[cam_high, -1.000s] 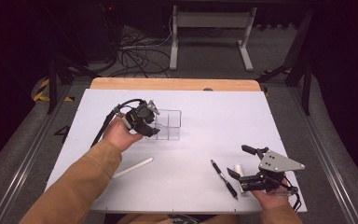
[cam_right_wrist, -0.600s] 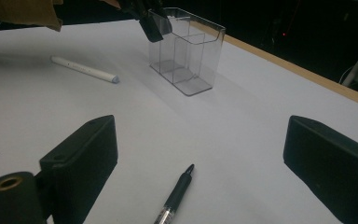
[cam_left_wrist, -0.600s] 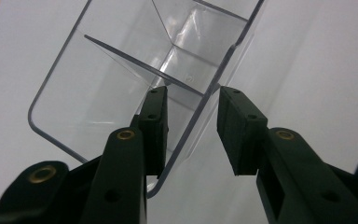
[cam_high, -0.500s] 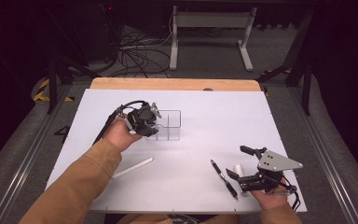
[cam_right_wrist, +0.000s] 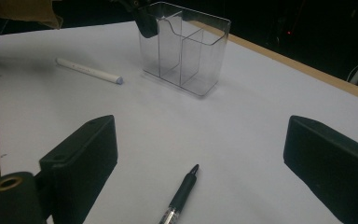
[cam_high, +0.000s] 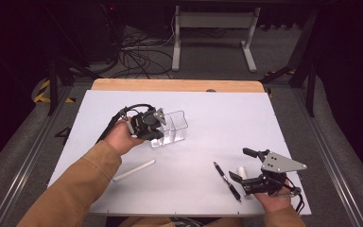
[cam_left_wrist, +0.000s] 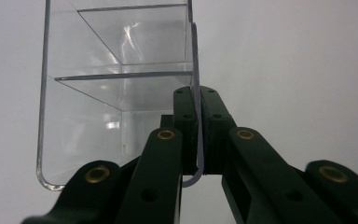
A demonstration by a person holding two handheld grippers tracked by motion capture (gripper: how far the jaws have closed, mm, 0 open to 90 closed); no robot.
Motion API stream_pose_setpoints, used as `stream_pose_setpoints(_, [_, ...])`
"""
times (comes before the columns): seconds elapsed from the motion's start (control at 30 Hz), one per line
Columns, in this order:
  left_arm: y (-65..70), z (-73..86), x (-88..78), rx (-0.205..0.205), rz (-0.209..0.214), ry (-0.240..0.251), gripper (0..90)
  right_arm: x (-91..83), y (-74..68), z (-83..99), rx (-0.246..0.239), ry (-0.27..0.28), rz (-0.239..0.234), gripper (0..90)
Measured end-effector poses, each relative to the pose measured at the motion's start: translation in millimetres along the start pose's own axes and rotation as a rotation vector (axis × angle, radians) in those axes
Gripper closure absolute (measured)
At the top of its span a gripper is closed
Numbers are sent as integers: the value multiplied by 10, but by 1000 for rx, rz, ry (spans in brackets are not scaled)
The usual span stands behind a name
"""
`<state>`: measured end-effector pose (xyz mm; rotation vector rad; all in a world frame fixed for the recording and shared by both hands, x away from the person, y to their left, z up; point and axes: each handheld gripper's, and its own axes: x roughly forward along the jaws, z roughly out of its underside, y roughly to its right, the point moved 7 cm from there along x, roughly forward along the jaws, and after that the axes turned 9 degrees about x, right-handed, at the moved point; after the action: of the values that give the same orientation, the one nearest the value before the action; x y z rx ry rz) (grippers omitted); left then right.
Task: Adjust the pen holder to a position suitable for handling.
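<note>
- Clear plastic organizer (cam_high: 172,126) stands upright on the white desk (cam_high: 217,118), a little left of the middle, with dividers splitting it into open-topped compartments.
- Left hand-held gripper (cam_high: 157,126) is at the organizer's left end, held by a hand with a tan sleeve (cam_high: 75,189) that reaches in from the lower left.
- In the left gripper view, its two black jaws have just been closing and now pinch one thin side wall of the organizer (cam_left_wrist: 121,84) between them, one pad inside the wall and one outside.
- Right hand-held gripper (cam_high: 249,168) rests low at the near right corner of the desk, well apart from the organizer.
- Its jaws stand wide apart with nothing between the pads; in the right gripper view, bare desk lies between them.
- Black pen (cam_high: 227,181) lies on the desk just left of the right hand-held gripper, pointing roughly toward the far side.
- Small white cylinder (cam_high: 241,171) lies close to the right hand-held gripper, between the pen and the jaws; what it is cannot be told.
- White marker (cam_high: 133,170) lies on the desk near the tan sleeve, in front of the organizer and apart from it.
</note>
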<state>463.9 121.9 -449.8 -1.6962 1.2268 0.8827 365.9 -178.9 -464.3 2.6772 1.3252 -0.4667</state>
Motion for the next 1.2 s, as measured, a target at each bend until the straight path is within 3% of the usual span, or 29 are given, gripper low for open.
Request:
stream_pose_setpoints(0.27, [272, -235, -44, 145, 83, 108, 876, -6, -10, -5, 1, 2, -7, 99])
stream_pose_setpoints(0.3, [272, -235, -44, 145, 83, 108, 875, -6, -10, -5, 1, 2, -7, 99])
stream_pose_setpoints(0.33, [321, -246, -15, 181, 109, 102, 875, -11, -11, -13, -3, 6, -6, 99])
stream_pose_setpoints(0.47, [386, -247, 49, 220, 144, 86, 874, -9, -8, -8, 2, 6, -8, 99])
stream_pose_setpoints(0.8, [374, -235, 116, 236, 190, 114, 867, -2, -9, 0, 0, 1, -9, 98])
stream_pose_setpoints(1.2, [358, -203, 124, 268, 171, 117, 835, 3, -13, 6, 0, -3, -12, 97])
